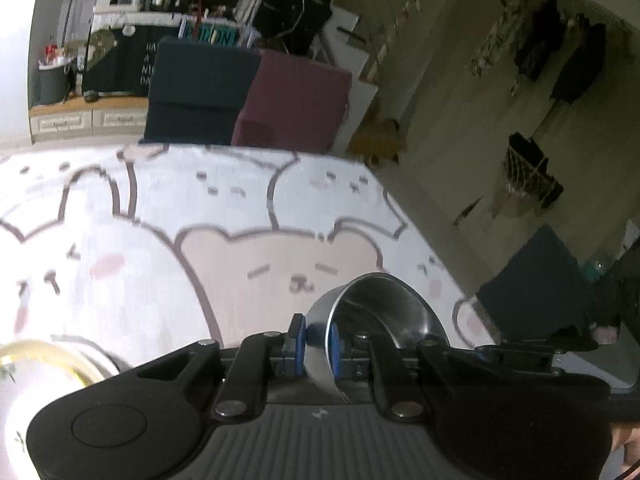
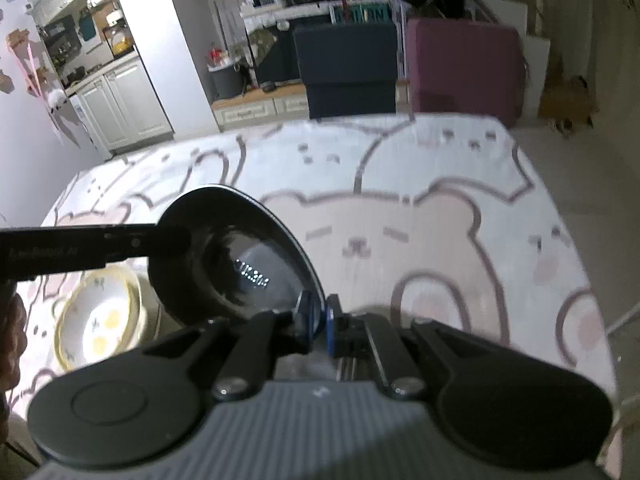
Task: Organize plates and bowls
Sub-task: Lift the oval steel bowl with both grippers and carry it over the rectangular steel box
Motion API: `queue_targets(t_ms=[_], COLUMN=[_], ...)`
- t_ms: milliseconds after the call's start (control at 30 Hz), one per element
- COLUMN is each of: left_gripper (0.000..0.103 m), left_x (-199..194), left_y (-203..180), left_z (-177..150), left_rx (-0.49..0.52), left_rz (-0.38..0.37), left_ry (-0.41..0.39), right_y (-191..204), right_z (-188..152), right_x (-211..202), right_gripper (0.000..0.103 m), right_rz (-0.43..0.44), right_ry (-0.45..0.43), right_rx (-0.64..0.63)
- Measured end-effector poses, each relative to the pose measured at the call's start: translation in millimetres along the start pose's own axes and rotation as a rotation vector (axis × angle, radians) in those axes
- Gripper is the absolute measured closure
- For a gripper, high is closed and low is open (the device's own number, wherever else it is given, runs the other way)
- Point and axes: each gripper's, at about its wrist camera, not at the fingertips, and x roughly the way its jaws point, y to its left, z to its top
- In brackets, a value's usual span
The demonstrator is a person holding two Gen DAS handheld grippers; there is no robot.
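Holding one dish in each gripper, you have both of them lifted over the table (image 2: 440, 184) with the bear-pattern cloth. Your left gripper (image 1: 316, 340) has its jaws closed on the wall of a small steel bowl (image 1: 384, 312): one blue pad is outside, one inside, and the bowl hangs tilted with its mouth toward the far side. Your right gripper (image 2: 318, 320) has its jaws pinched on the rim of a dark plate (image 2: 232, 256), which stands almost on its edge.

The steel bowl looks light and stiff, but its polished wall is slippery, so I think a hold low on the wall is safer than one only at the lip. The dark plate seems glossy and heavier, and probably it can break; held only at the rim it may swing or slip, so keep the grip firm and avoid quick turns.

A stack of cream plates (image 2: 100, 320) with yellow rims lies on the table at the left, near you, which seems a likely place for the dark plate.
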Motion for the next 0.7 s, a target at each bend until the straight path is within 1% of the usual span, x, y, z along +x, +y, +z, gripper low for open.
queue_targets(t_ms=[67,200,333,467,533,700], left_gripper=[0.090,0.090,0.090,0.090,0.090,0.090], left_x=[5,13,25,37,43,54], left_y=[3,5,11,15,17,17], left_z=[-10,-19,-24,-28,-31,-34], left_rx=[0.000,0.026,0.020,0.032,0.034,0.067], left_rz=[-0.006,-0.001,0.008,0.027,0.030,0.052], left_ry=[0.019,0.043,0.072,0.110,0.133,0.159], right_y=[-1,2,7,12,15,15], right_z=[-12,-28,-33,-30,-34,-39], right_x=[6,13,19,31,35,42], right_gripper=[0.095,0.095,0.095,0.095,0.095,0.095], right_rz=[-0.006,-0.022,-0.037,-0.056,-0.058,-0.067], right_ry=[0.024,0.060,0.083,0.112,0.127,0.152], right_rx=[0.013,0.028,0.035,0.006,0.002,0.013])
